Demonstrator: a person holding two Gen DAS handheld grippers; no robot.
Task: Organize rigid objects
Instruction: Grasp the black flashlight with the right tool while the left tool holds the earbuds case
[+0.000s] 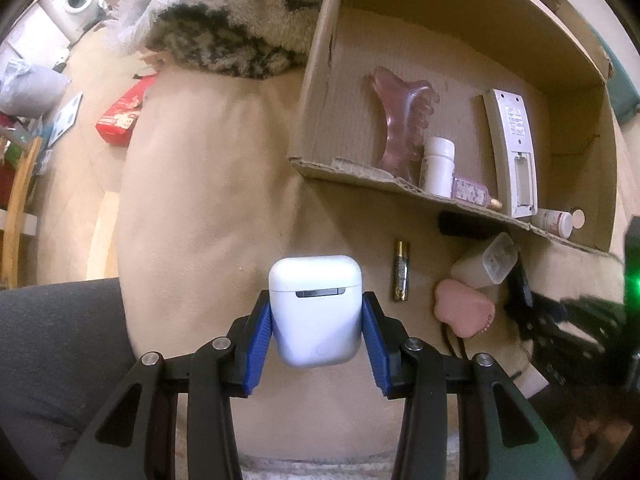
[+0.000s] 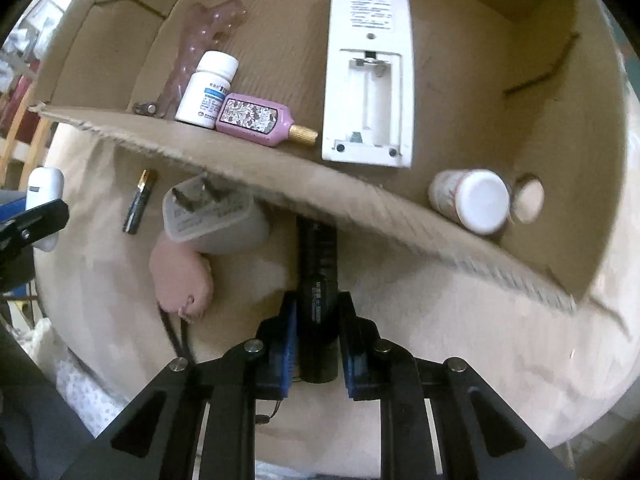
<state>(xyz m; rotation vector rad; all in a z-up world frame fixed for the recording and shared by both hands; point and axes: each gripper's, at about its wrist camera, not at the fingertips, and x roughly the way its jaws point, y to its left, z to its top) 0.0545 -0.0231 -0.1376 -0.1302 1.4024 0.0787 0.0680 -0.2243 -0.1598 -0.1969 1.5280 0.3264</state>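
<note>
My left gripper [image 1: 317, 314] is shut on a white earbud case [image 1: 316, 308], held above the beige cushion; the case also shows in the right wrist view [image 2: 44, 196] at the far left. My right gripper [image 2: 318, 312] is shut on a black cylindrical flashlight [image 2: 319, 276] whose front end is hidden under the near wall of the cardboard box [image 2: 280, 176]. The box [image 1: 360, 172] holds a white remote [image 2: 368, 72] with its battery bay open, a white pill bottle [image 2: 206, 88], a pink perfume bottle [image 2: 260, 120], a pink comb [image 1: 400, 120] and a small jar [image 2: 476, 200].
On the cushion in front of the box lie a battery [image 1: 401, 276], a white plug adapter [image 2: 212, 216] and a pink pouch [image 2: 180, 276]. A fluffy blanket [image 1: 224, 28] lies behind. A red pack [image 1: 120, 120] lies on the floor at left.
</note>
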